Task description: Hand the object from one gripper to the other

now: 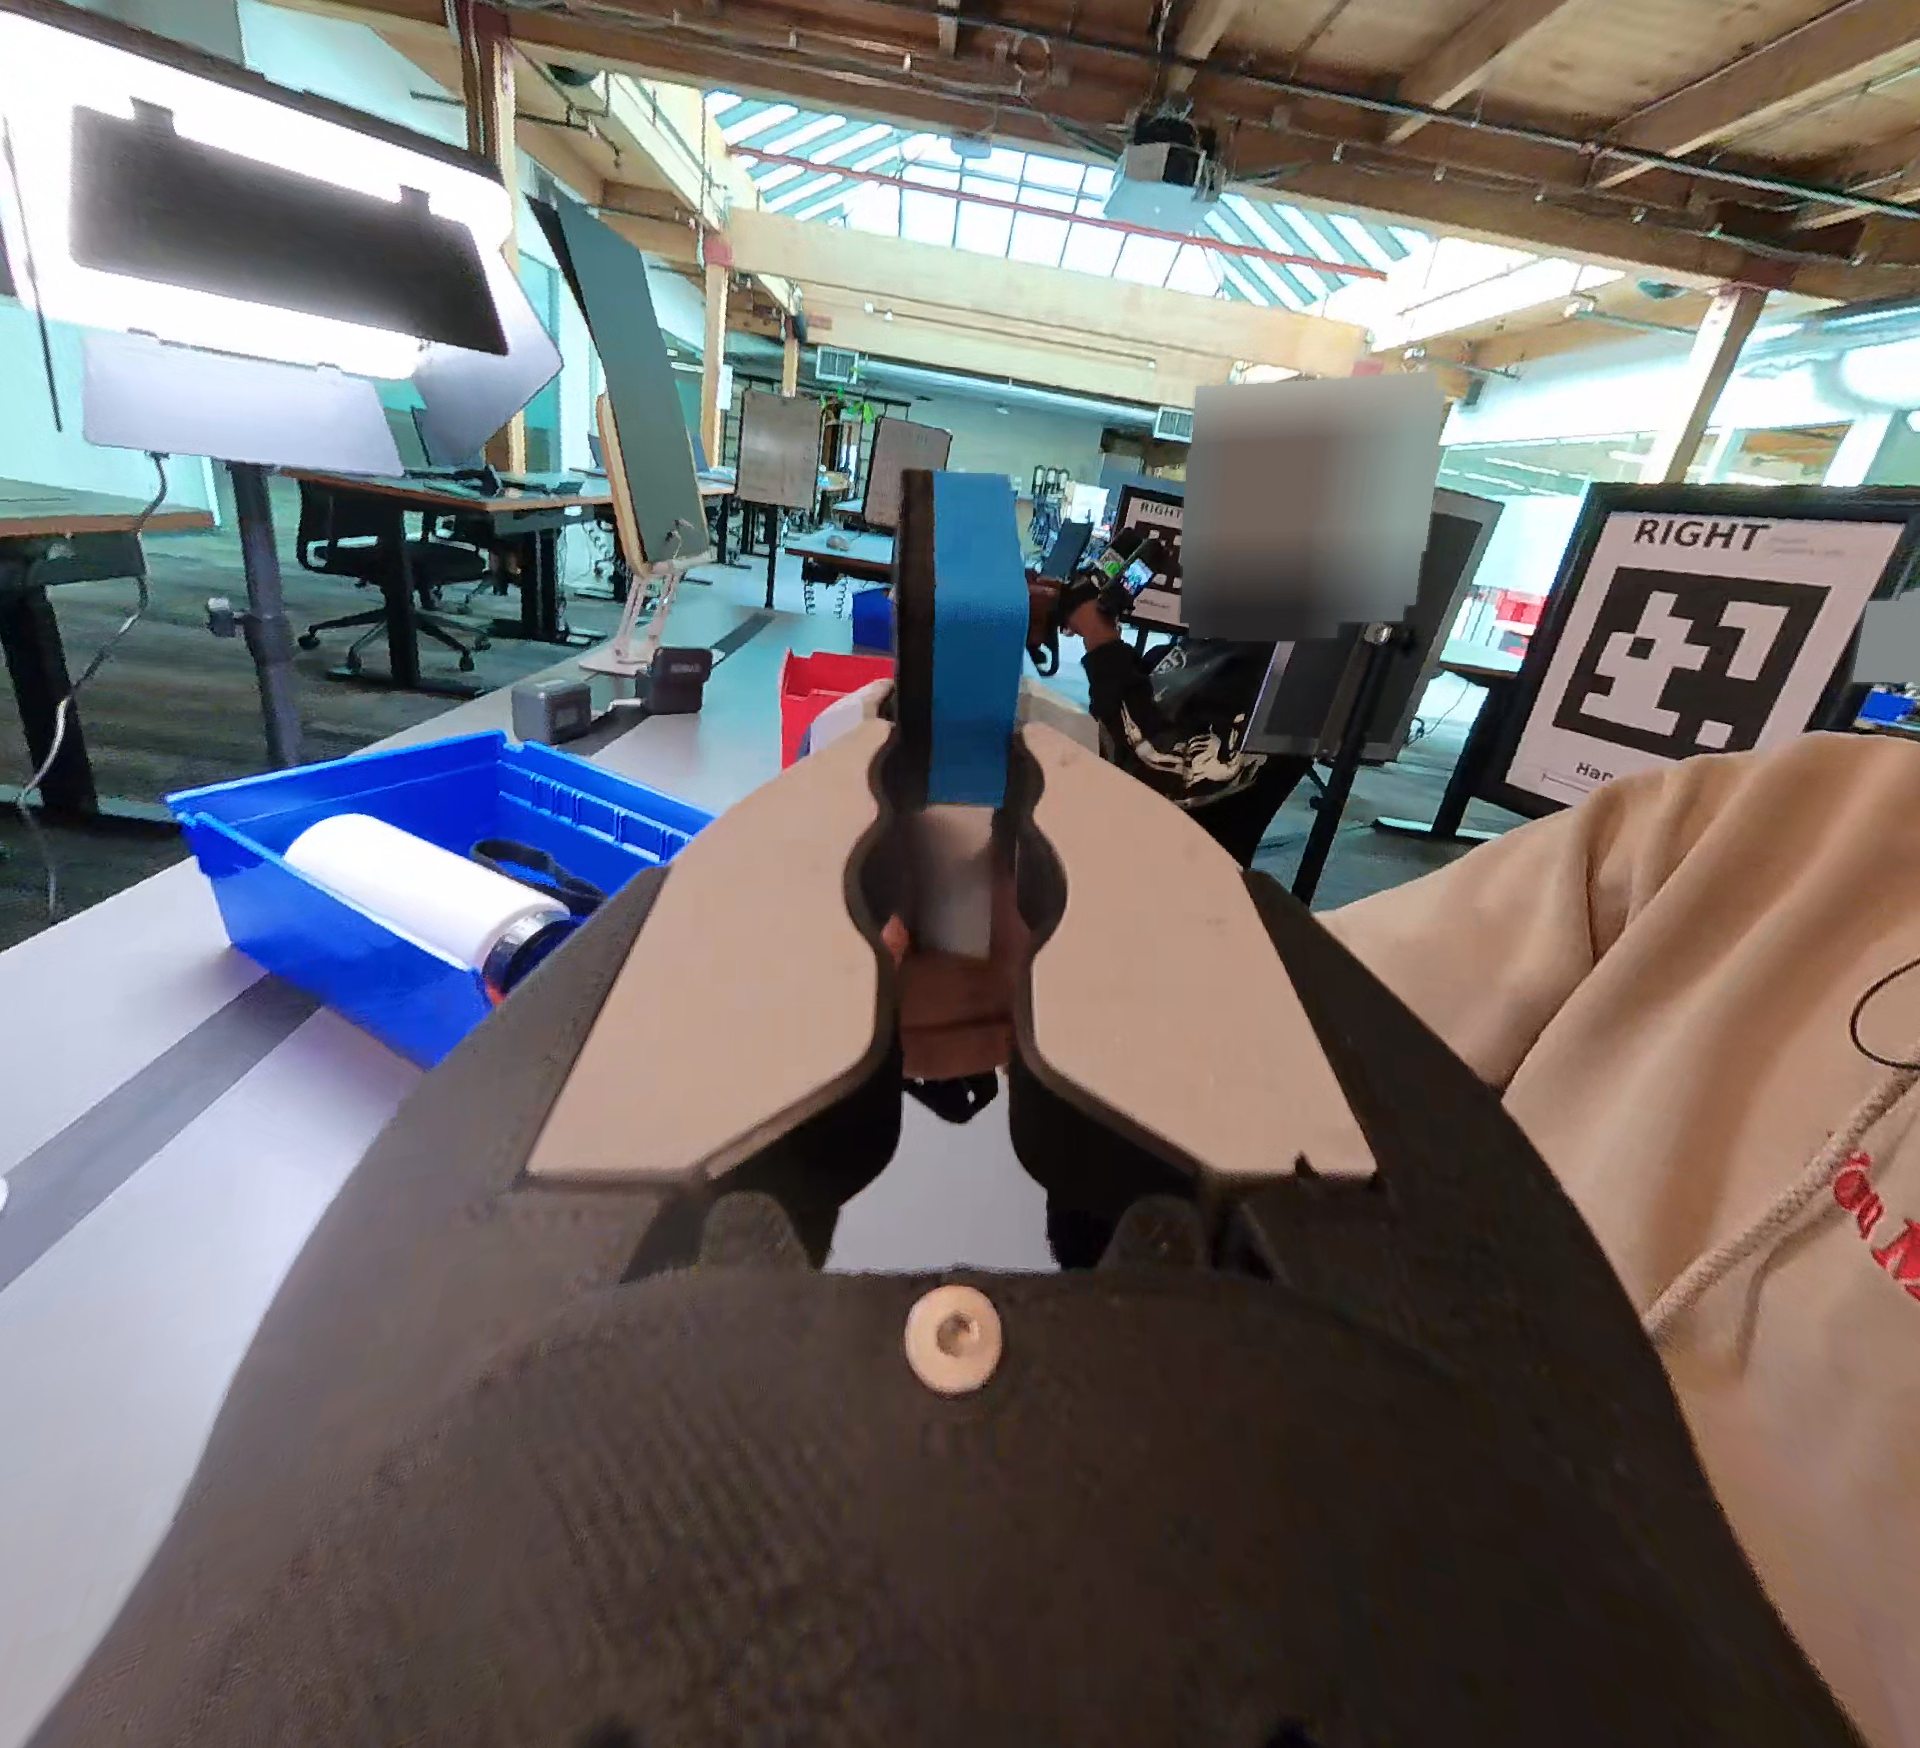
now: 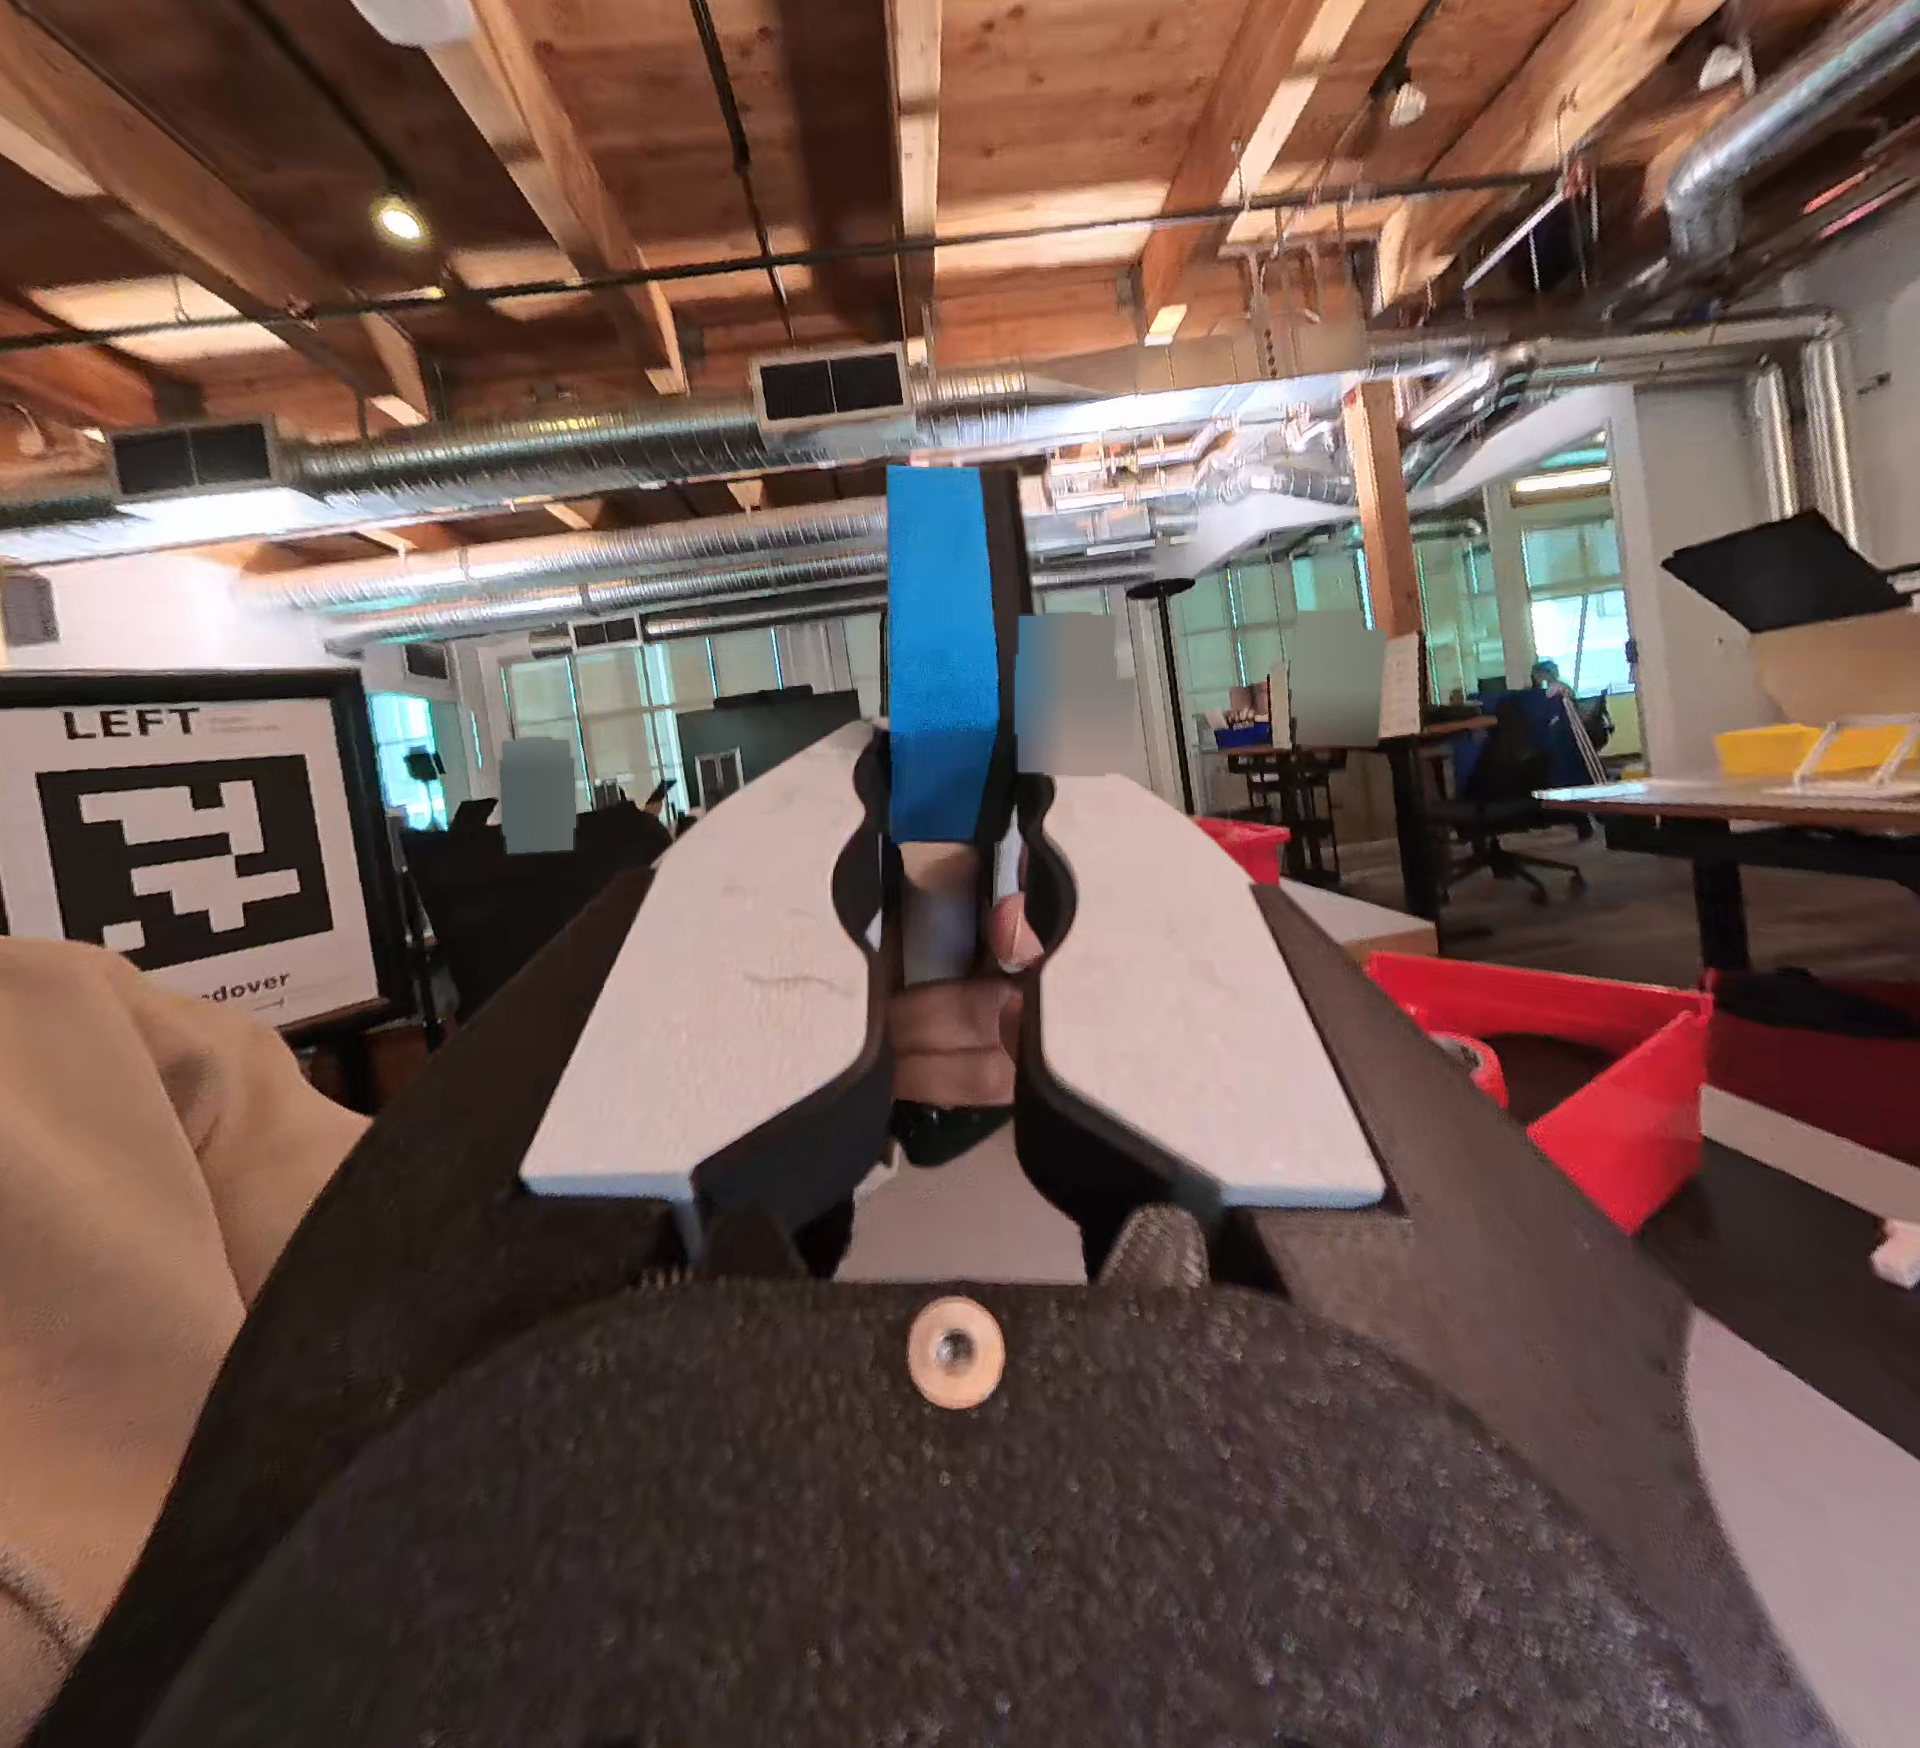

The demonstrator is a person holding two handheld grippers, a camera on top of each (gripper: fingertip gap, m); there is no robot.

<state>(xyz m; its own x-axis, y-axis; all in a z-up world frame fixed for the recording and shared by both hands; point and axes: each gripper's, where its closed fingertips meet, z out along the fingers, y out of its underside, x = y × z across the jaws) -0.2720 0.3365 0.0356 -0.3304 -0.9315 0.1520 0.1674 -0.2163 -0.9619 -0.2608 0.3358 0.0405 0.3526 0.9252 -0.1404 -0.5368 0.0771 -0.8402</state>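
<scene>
Both the left gripper and the right gripper are clenched, apparently on nothing, and lifted above the desk. No object is in play. The likeliest one, a white roll, lies in the blue bin near the desk's left edge, so the handover looks unstarted.

One blue bin, one white roll, two red bins.

Your left gripper has pale grey finger plates on a black body, the same as your right gripper. A blue bin sits on the grey worktop with its dark stripe. Your sleeve is beige; the red bin is bright.
</scene>
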